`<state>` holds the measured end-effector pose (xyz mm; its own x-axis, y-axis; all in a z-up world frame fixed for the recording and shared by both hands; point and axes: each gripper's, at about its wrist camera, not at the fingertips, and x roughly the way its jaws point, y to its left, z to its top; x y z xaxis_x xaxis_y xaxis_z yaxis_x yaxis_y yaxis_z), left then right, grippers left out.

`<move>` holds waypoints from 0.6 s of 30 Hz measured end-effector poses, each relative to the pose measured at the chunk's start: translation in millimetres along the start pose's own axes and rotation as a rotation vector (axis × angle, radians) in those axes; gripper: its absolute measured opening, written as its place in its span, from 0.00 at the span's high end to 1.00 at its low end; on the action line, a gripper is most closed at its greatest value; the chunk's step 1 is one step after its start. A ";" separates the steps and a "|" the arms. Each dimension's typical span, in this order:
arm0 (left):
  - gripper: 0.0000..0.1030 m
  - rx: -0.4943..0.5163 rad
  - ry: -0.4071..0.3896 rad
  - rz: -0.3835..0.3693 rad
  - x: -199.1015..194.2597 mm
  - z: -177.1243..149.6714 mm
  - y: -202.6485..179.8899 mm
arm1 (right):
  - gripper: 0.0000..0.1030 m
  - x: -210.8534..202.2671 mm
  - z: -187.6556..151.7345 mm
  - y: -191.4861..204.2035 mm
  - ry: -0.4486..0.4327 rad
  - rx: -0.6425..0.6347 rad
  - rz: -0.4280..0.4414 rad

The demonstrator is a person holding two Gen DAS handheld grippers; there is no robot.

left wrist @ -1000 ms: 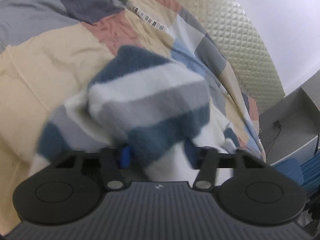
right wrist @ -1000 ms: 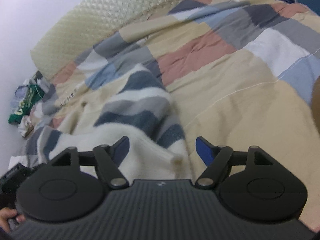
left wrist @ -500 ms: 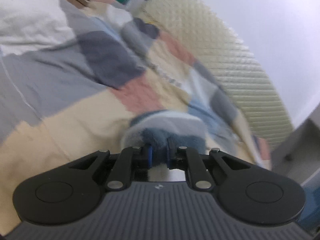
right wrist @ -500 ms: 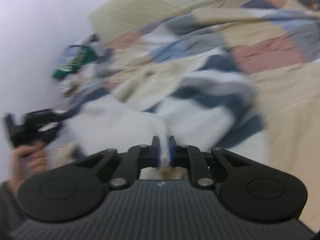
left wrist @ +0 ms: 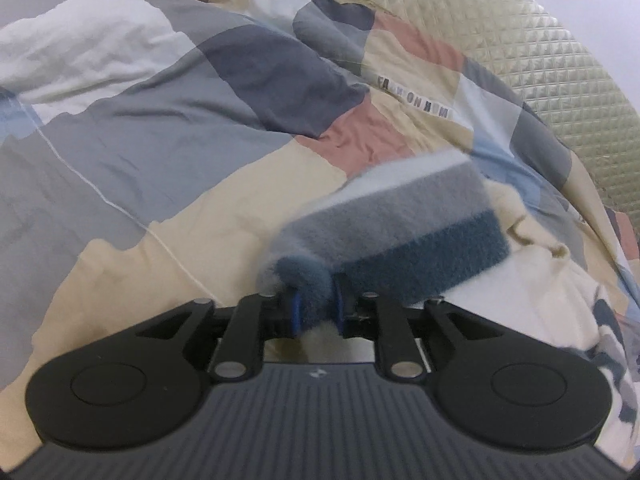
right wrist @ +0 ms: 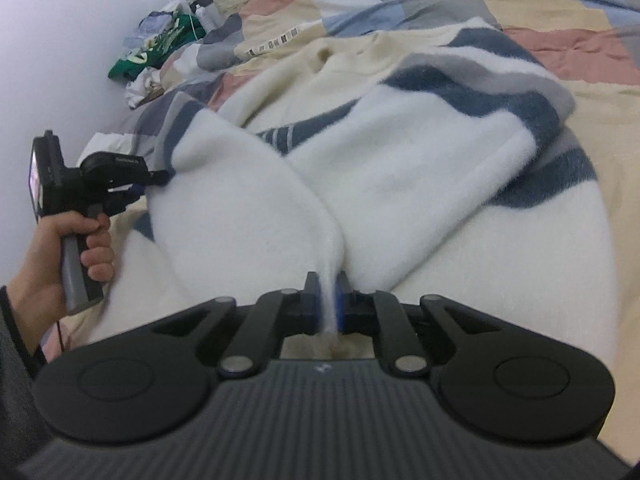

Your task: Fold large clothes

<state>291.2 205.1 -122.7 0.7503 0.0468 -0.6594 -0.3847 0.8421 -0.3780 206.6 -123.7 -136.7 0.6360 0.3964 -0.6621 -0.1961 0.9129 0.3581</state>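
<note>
Now both the left gripper (left wrist: pixel 316 312) and right gripper (right wrist: pixel 328 304) pinch the striped sweater (right wrist: pixel 400 168) on a patchwork duvet (left wrist: pixel 160 140).

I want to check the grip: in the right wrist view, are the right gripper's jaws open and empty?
No, the right gripper is shut on a white fold of the sweater.

My right tongs (right wrist: pixel 328 300) are matt black: two round discs either side, a ribbed grey housing with a small pale logo, silver rivets on the linkage arms, blue pads on the fingers. My left tongs (left wrist: pixel 316 312) look the same. My left hand (right wrist: pixel 60 252) shows a dark grey sleeve and a thin black cable.
</note>
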 end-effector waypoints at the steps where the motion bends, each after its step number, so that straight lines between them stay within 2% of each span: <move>1: 0.72 0.003 -0.002 0.003 -2.5 -0.1 -2.0 | 0.89 -2.0 0.2 -1.7 -0.003 0.013 0.010; 2: 0.65 0.013 -0.004 0.007 -6.8 -1.3 -4.5 | 0.88 -4.1 0.8 -4.4 -0.009 0.025 0.021; 4: 0.56 0.050 -0.009 0.023 -15.4 -2.7 -13.0 | 0.87 -4.9 5.5 -6.4 -0.019 0.031 0.036; 7: 0.48 0.104 -0.035 0.040 -39.4 -9.3 -28.0 | 0.84 -10.8 9.7 -11.0 -0.047 0.052 0.044; 9: 0.47 0.132 -0.037 0.036 -55.6 -16.3 -36.2 | 0.72 -13.9 12.5 -13.8 -0.074 0.072 0.050; 10: 0.47 0.143 -0.031 0.020 -63.6 -20.7 -40.3 | 0.58 -16.2 13.8 -16.1 -0.092 0.085 0.063; 11: 0.47 0.153 -0.022 0.006 -69.1 -23.8 -43.4 | 0.50 -17.9 14.4 -17.0 -0.104 0.094 0.073; 15: 0.47 0.191 0.005 -0.061 -87.1 -32.6 -58.2 | 0.49 -20.5 22.5 -16.5 -0.102 0.131 0.133; 18: 0.47 0.198 0.018 -0.128 -90.6 -36.7 -68.4 | 0.49 -8.1 41.9 -11.3 -0.071 0.179 0.179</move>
<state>229.8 123.5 -61.0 0.7756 -0.0752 -0.6267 -0.1730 0.9295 -0.3257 234.9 -141.4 -107.8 0.6548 0.5368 -0.5321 -0.1791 0.7941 0.5807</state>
